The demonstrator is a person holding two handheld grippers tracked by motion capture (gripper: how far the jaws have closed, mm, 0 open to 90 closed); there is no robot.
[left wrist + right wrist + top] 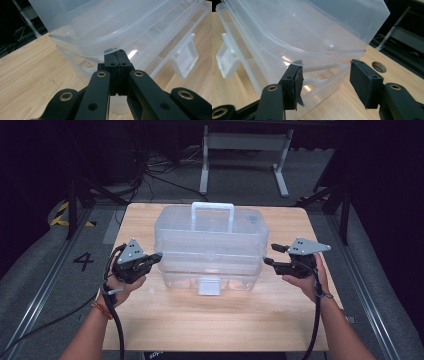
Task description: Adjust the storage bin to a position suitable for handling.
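We held the left gripper (156, 256) level, jaws pressed together, and the right gripper (270, 256) level, jaws parted, flanking the clear plastic tiered storage box (210, 245) at frame centre.

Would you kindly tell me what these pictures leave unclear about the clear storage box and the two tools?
- Storage box contents: high view, hazy plastic walls hide them.
- Left tool: left gripper view, shut tips at the box rim; contact unclear.
- Front latch: high view, too small to tell if fastened.
- Right tool: open, box corner between; touch unclear.

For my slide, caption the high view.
Left gripper shut, right gripper open, flanking a clear box.
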